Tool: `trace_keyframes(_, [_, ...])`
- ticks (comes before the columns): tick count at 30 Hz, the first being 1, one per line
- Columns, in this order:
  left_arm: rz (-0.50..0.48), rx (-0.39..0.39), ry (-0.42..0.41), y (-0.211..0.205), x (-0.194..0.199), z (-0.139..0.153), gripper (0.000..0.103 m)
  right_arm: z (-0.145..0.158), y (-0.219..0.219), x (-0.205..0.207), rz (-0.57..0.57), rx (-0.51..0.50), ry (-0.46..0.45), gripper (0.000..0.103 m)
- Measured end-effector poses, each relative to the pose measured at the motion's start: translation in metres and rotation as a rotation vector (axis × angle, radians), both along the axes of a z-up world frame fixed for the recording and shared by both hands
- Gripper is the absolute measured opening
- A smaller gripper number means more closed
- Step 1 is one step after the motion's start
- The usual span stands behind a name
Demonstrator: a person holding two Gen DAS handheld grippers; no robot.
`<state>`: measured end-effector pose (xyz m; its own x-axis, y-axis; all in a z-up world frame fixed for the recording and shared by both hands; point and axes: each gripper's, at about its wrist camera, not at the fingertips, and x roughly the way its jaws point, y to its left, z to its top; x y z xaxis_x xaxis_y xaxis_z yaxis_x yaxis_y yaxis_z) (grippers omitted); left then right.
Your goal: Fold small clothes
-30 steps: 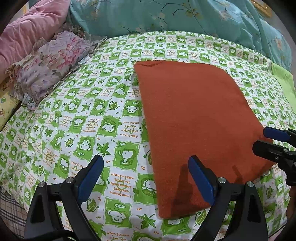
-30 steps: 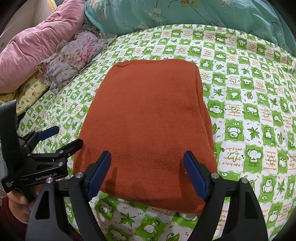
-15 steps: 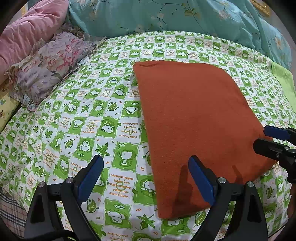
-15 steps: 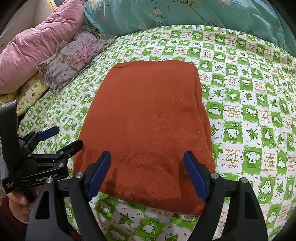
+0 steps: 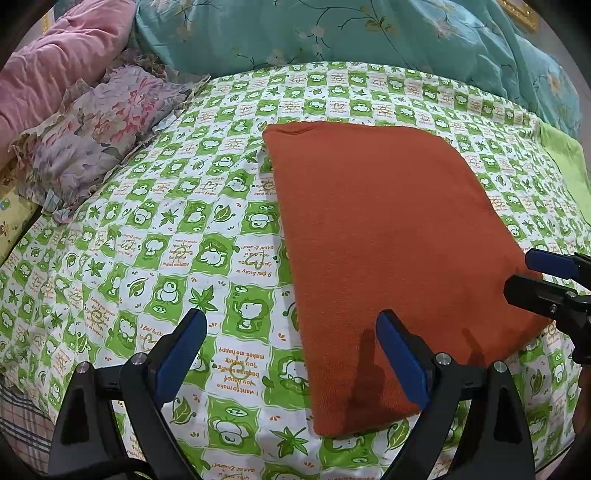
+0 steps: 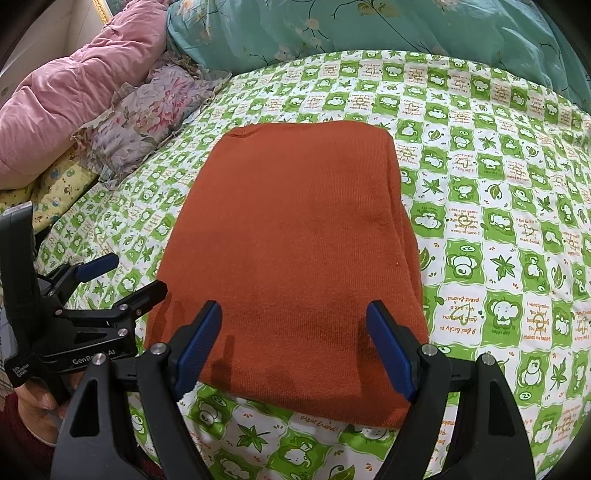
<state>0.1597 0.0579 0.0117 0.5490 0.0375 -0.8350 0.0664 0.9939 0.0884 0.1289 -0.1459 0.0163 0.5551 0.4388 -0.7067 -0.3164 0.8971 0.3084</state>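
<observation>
Green-and-white cartoon-print bedsheet (image 5: 177, 258) covers the bed, with a teal floral quilt (image 5: 369, 33) along its far side and a pink quilt (image 6: 74, 85) with a ruffled floral pillow (image 5: 99, 136) at the far left.

Left claw (image 5: 291, 354) is spread wide and holds nothing; its right finger hangs over the near left corner of the rust-orange garment (image 6: 291, 240), its left finger over bare sheet. Right claw (image 6: 293, 343) is likewise released and empty, both fingers above the garment's near edge. Whether any pad touches the cloth, I cannot tell.

That garment lies flat on the sheet as a tidy rectangle, several layers showing along its right side, so it looks already folded lengthwise at least once.

Judging from this, the step in hand is taking the near edge for a fold toward the far edge. To do it well, each claw should pinch every layer close to a near corner, leaving the sheet out, then lift evenly and carry both corners together so the edges line up without skew.

A light green cloth (image 5: 565, 166) lies at the far right.
</observation>
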Motion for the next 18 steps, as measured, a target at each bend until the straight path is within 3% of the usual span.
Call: trace_keyframes(18, [-0.001,-0.001,-0.003,0.0004,-0.0003,0.0017,0.093,0.0013,-0.0004,-0.0005,-0.004,0.002,-0.001,0.081])
